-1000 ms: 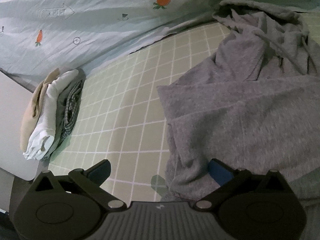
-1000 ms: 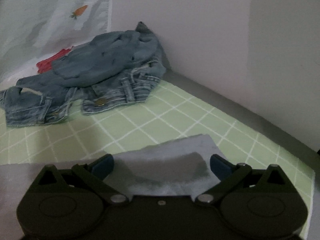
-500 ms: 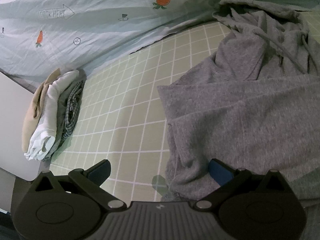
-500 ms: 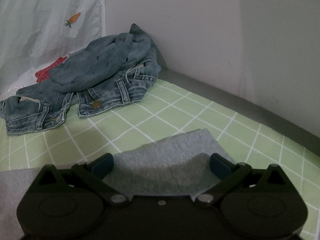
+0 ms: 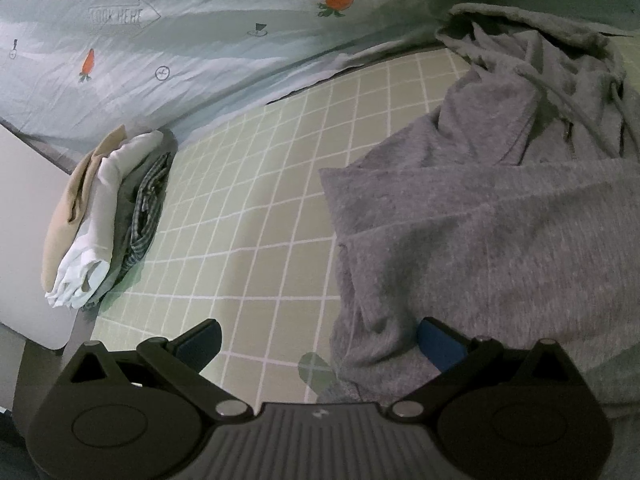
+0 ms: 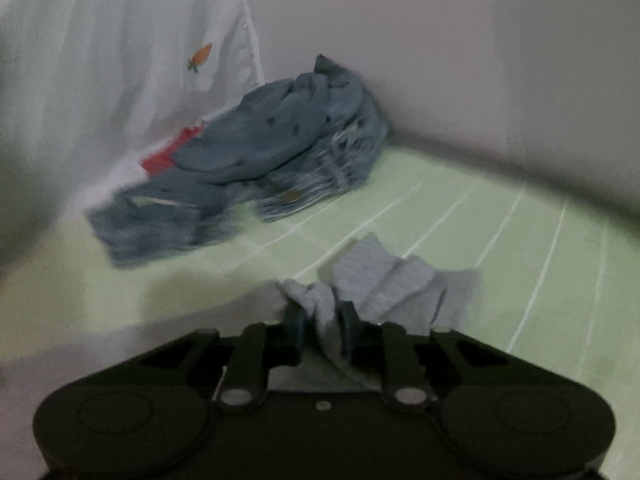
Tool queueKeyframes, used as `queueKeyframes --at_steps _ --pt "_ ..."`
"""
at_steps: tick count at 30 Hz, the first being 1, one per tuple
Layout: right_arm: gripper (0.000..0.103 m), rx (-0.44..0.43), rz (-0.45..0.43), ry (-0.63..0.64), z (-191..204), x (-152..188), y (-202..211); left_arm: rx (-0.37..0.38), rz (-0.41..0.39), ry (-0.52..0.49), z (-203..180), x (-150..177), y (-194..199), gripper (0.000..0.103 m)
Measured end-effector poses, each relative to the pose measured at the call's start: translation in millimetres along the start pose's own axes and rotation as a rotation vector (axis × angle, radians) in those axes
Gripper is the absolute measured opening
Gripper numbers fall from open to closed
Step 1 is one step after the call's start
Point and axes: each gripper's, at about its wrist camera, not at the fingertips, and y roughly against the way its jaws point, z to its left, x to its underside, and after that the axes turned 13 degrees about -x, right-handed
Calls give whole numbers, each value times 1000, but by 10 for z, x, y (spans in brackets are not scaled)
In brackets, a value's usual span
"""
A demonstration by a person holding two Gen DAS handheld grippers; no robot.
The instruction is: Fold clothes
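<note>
- Right gripper [image 6: 320, 322]: jaws have just been closing and now stand narrow, pinching a bunched corner of the grey knitted hooded sweatshirt [image 6: 400, 284]; the fabric fans out toward 1 o'clock of the jaws.
- Left gripper [image 5: 320, 340]: jaws wide, nothing pinched. The right fingertip [image 5: 438, 338] lies against the sweatshirt's near edge; the left one is over bare sheet.
- Task item: in the left wrist view, the sweatshirt [image 5: 480, 240] lies spread on the pale green sheet with white grid lines [image 5: 248, 208], its body at 3 o'clock, the hood and drawstrings crumpled toward 1 o'clock.
- Other items: a stack of folded beige, white and checked garments [image 5: 100, 220] sits at 9 o'clock; a heap of blue denim clothing [image 6: 260, 160] lies at 11 o'clock in the right wrist view, against the wall. A pale quilt printed with orange carrots [image 5: 200, 40] borders the sheet at 12 o'clock.
- Step in hand (judgement): securing the first corner before a fold.
- Next move (judgement): close the left jaws on the near edge, then lift both corners together, keeping the fabric taut so the fold lands square.
</note>
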Motion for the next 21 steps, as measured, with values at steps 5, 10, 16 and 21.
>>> queueKeyframes --at_steps 5,10,16,21 --pt "9 -297 4 -505 25 393 33 49 7 49 101 43 -64 103" --pt "9 -465 83 -701 476 706 -154 129 36 130 225 96 -153 103" --pt "8 -678 191 -830 1208 861 -363 229 67 231 369 197 -287 103" --pt "8 -811 350 -840 1989 1074 -504 305 92 301 461 268 -385 103"
